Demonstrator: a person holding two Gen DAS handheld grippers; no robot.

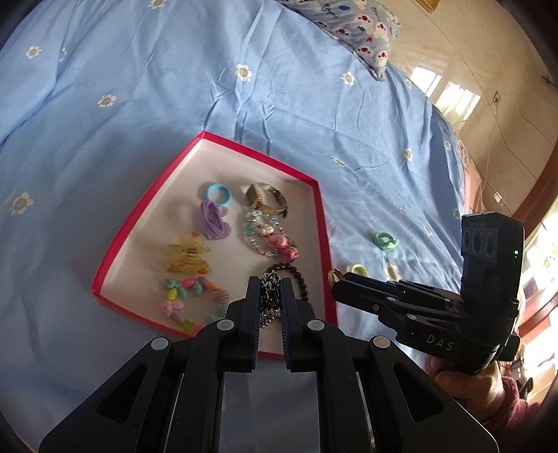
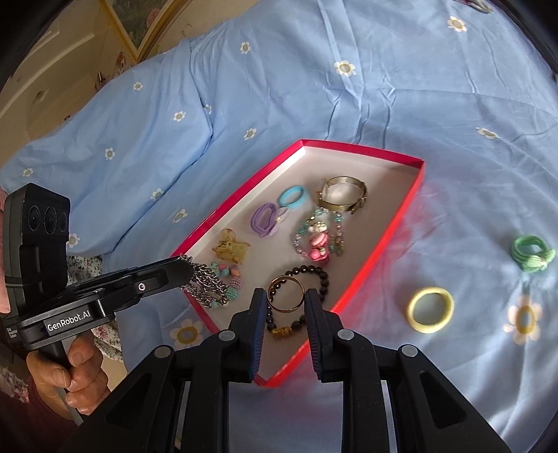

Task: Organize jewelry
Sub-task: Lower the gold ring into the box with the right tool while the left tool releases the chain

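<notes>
A red box with a white inside lies on the blue bedsheet and holds hair ties, a gold watch, a yellow claw clip, bead bracelets and a black bead bracelet. My left gripper is shut on a silver chain over the box's near corner. My right gripper is shut on a gold ring above the black bracelet.
A green hair tie and a yellow hair tie lie on the sheet right of the box. A patterned pillow lies at the far side. The bed edge and floor show at the right of the left wrist view.
</notes>
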